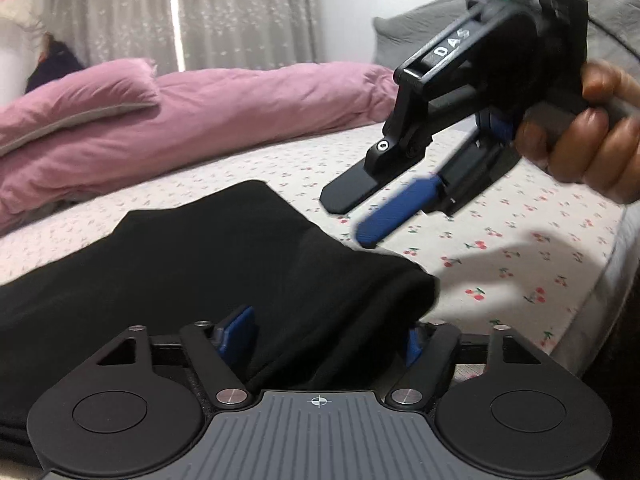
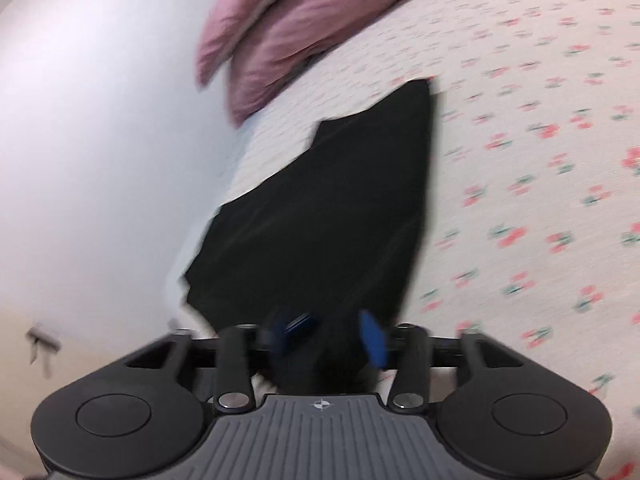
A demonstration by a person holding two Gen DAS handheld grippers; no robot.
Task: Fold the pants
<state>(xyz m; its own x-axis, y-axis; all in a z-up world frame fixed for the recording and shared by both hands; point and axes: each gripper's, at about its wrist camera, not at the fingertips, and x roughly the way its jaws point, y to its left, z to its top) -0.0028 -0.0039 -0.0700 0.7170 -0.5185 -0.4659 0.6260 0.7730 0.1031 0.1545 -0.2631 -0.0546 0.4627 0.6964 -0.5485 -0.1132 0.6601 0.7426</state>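
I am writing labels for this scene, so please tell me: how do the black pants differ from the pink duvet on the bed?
The black pants lie thin and mostly flat, close to the cameras; the pink duvet is puffy and heaped along the far side. The pants are plain black; the duvet is pink with a grey lining showing. Both are soft cloth resting on the cherry-print sheet.

My right gripper (image 2: 332, 334) sits at the bottom centre, blue fingers (image 2: 374, 340) apart around the black pants (image 2: 332, 208), which stretch up-frame across the cherry-print sheet (image 2: 540, 140) toward the pink duvet (image 2: 288, 28).
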